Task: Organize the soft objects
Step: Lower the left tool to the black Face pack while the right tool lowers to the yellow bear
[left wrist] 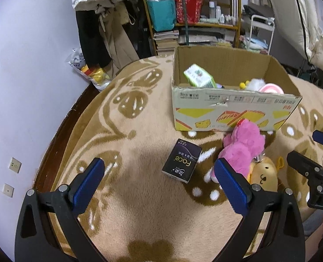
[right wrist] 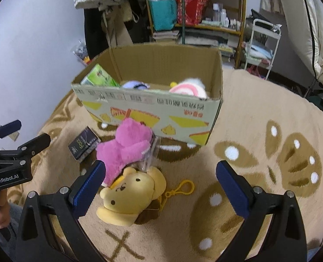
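Note:
A pink plush toy point(left wrist: 242, 148) point(right wrist: 126, 144) lies on the tan blanket just in front of the cardboard box point(left wrist: 233, 113) point(right wrist: 152, 113). A yellow bear plush point(right wrist: 131, 194) point(left wrist: 264, 176) with a yellow clip loop lies against it. A dark tissue pack point(left wrist: 182, 160) point(right wrist: 84, 145) rests left of the pink toy. Inside the box sit a green tissue pack point(left wrist: 198, 76) point(right wrist: 100, 77) and pink-white plush point(left wrist: 270, 88) point(right wrist: 190, 88). My left gripper point(left wrist: 159, 179) is open, above the tissue pack. My right gripper point(right wrist: 161, 181) is open, over the bear.
The blanket point(right wrist: 259, 152) with brown leaf patterns covers a bed bordered by a dark wooden edge point(left wrist: 58, 131) by the wall. Behind stand a shelf point(left wrist: 194, 11) full of bags and books, hanging coats point(left wrist: 102, 21) and a white cart point(right wrist: 262, 43).

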Available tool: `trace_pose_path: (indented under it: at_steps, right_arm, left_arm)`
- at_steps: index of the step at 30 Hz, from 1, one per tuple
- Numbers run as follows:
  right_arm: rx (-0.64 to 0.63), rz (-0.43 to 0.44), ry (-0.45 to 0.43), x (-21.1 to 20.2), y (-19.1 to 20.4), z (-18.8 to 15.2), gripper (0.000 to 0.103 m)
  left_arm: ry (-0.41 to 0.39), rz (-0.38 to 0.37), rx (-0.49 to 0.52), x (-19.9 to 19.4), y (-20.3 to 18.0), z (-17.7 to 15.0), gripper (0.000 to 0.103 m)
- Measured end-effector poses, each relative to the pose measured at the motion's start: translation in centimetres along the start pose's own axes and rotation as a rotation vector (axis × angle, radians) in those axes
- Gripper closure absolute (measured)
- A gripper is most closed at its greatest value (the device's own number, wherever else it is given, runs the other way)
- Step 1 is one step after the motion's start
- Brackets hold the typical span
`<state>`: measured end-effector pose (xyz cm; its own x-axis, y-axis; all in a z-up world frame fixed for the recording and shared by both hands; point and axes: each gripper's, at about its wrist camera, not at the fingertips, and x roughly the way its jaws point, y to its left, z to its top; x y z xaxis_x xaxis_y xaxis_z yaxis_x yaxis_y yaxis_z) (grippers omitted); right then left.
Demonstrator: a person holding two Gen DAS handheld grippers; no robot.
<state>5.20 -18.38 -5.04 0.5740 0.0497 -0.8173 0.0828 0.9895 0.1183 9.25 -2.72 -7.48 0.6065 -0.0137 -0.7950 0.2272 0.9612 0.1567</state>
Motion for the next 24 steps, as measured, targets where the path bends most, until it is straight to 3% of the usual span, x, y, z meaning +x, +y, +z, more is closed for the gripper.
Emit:
trace_pose_path:
  at_steps: [11, 24]
  right_arm:
    - [0.0, 0.027, 0.123, 3.1, 0.3, -0.5, 0.0]
    - [-0.037, 0.021, 0.236, 6.8, 1.5, -1.1, 0.0]
  left_arm:
    - [0.109, -0.022, 0.035, 3.7, -0.9, 0.1, 0.004]
    - [0.184, -0.056, 0.024, 6.9, -0.3, 0.5, 0.004]
